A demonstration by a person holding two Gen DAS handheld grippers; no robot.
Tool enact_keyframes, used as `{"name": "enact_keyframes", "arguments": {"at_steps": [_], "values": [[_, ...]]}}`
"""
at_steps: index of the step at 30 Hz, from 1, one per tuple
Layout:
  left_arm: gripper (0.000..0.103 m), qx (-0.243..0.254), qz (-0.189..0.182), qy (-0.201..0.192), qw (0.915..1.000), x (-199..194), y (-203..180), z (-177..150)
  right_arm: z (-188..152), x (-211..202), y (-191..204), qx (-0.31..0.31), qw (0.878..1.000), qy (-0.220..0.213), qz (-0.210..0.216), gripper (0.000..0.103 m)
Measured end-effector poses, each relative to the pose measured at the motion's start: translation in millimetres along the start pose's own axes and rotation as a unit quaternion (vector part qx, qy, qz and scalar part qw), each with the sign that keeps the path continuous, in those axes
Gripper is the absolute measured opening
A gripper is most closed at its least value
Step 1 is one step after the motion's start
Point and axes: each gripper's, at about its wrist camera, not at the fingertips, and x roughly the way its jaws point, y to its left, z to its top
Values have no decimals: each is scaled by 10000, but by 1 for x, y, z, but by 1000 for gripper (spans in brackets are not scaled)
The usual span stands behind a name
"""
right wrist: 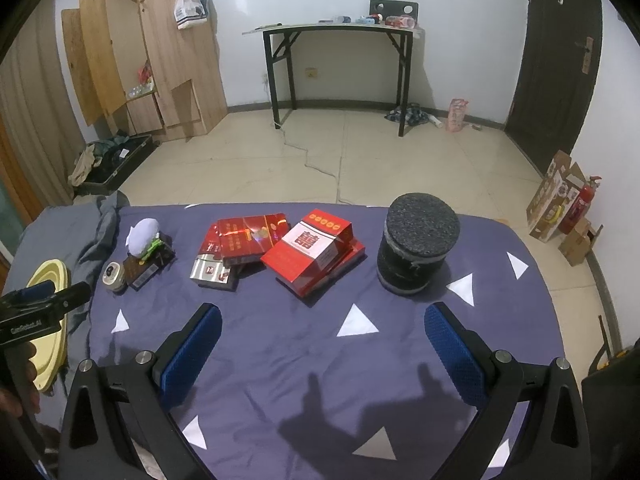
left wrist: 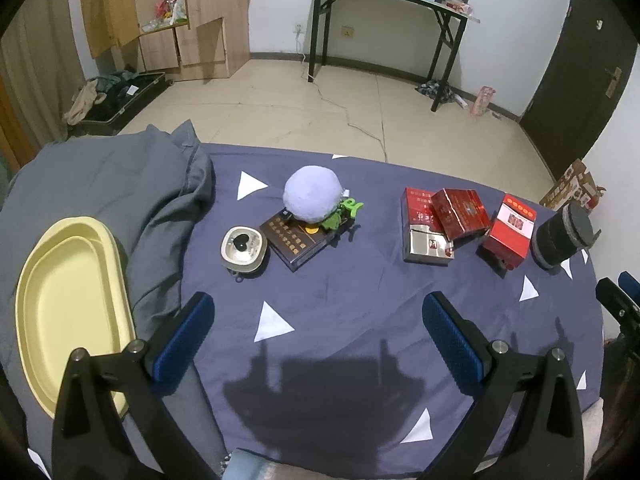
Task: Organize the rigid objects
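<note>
On the purple sheet lie a small square metal tin (left wrist: 243,249), a dark box (left wrist: 298,238) with a lilac plush ball (left wrist: 313,194) and a green clip (left wrist: 351,206) on it, several red boxes (left wrist: 444,220), a tilted red box (left wrist: 509,230) and a black foam-topped cylinder (left wrist: 563,236). A yellow oval tray (left wrist: 68,304) rests on grey bedding at the left. My left gripper (left wrist: 318,314) is open and empty, hovering in front of the tin. My right gripper (right wrist: 322,326) is open and empty, in front of the tilted red box (right wrist: 310,248) and the cylinder (right wrist: 418,248).
A crumpled grey blanket (left wrist: 120,184) covers the bed's left side. The bed's far edge drops to a tiled floor (right wrist: 360,152). The left gripper (right wrist: 40,304) shows at the right wrist view's left edge.
</note>
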Motion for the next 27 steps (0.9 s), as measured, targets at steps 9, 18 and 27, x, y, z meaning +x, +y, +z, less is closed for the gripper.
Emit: {"name": "enact_keyframes", "arguments": {"at_steps": [9,18,27], "values": [[103,1,9,-47,10000,-1,-1,0,1,3,-1,-24,10000,21,3,103],[103,30,-21,-1,10000,-1,-2,1,0,7,-5,34,10000,90,-6,103],[103,50,-18,1,10000,0,-3,1,0,10,-6,4,9999,117,12,103]]}}
